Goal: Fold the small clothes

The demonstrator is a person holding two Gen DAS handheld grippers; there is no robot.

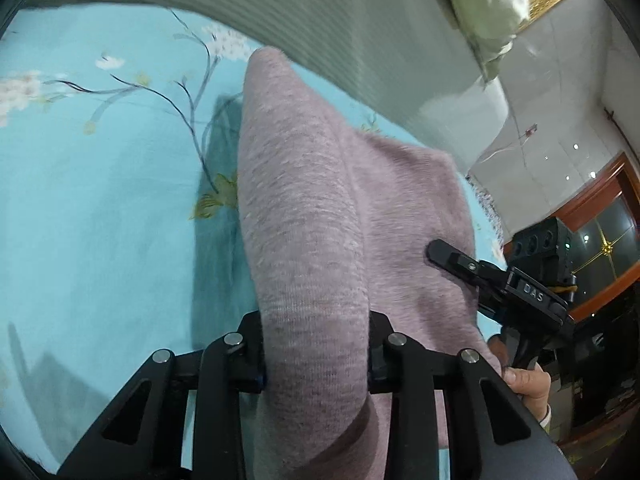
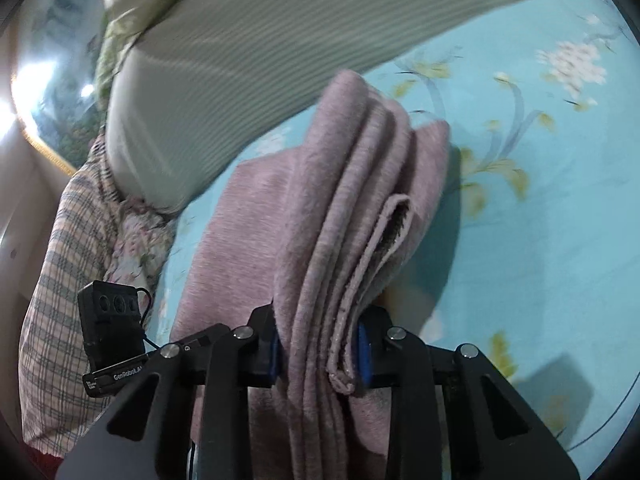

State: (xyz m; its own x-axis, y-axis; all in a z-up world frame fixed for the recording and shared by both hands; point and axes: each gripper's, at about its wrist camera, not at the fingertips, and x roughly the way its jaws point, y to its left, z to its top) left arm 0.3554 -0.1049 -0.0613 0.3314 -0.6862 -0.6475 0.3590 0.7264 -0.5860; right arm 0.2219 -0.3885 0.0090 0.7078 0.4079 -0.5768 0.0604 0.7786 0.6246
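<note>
A mauve knitted garment lies partly lifted over the turquoise floral bed sheet. My left gripper is shut on a thick rolled fold of it, and the cloth fills the gap between the jaws. In the right wrist view the same garment runs as several stacked layers with a hem showing. My right gripper is shut on that bunch, blue pads pressed to it. From the left wrist view the right gripper reaches onto the garment's right side, held by a person's hand.
A grey-green striped quilt lies along the far side of the bed. Checked cloth and flowered fabric hang at the bed's left edge. The left tool's black body sits close by. A wooden door frame stands beyond.
</note>
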